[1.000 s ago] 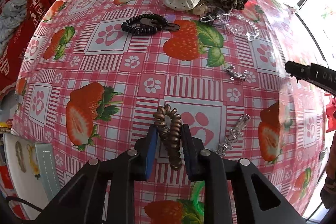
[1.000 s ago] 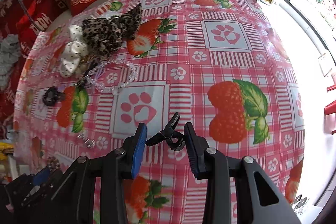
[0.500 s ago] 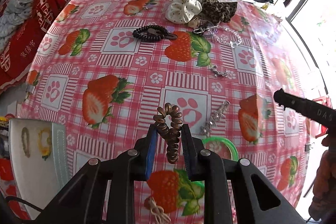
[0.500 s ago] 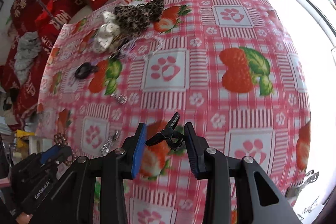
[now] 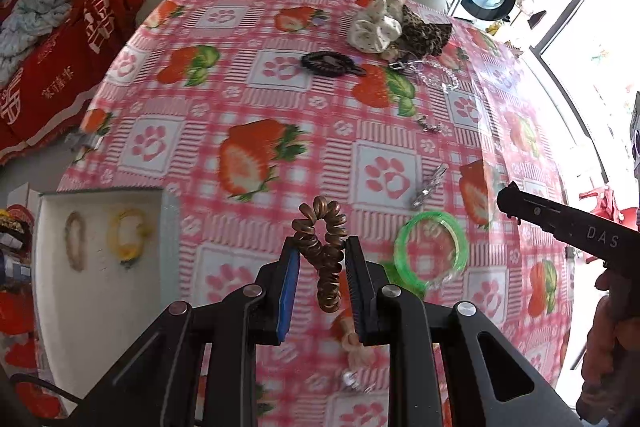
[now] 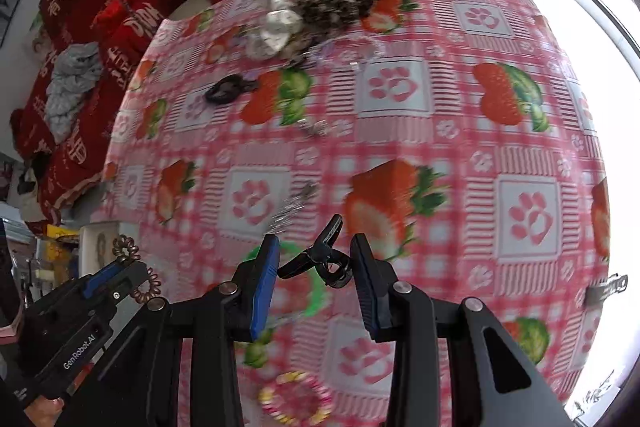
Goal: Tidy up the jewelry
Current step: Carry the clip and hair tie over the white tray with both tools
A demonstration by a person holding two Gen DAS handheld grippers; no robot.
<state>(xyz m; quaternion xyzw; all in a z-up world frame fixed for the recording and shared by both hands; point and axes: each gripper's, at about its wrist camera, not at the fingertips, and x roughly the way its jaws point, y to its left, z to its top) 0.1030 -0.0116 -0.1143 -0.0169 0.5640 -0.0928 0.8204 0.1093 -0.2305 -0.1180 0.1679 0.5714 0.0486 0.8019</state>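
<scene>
My left gripper (image 5: 322,259) is shut on a brown coil hair tie (image 5: 322,251) and holds it above the strawberry tablecloth (image 5: 256,99). A white tray (image 5: 96,299) at lower left holds a beaded bracelet (image 5: 75,241) and a yellow ring-shaped piece (image 5: 126,233). My right gripper (image 6: 314,263) is shut on a black hair clip (image 6: 320,257), high over the table. The left gripper also shows in the right wrist view (image 6: 120,267), at lower left, with the coil hair tie (image 6: 126,247).
On the cloth lie a green bangle (image 5: 430,247), a silver clip (image 5: 428,185), a small silver piece (image 5: 430,126), a black coil tie (image 5: 328,63), a clear bead bracelet (image 5: 438,77), white (image 5: 374,31) and leopard (image 5: 424,31) scrunchies, a pink-yellow bead bracelet (image 6: 296,403). Sofa and red cushions behind.
Both grippers have risen and drawn back toward the near side with their items held. The white tray has come further into the left wrist view.
</scene>
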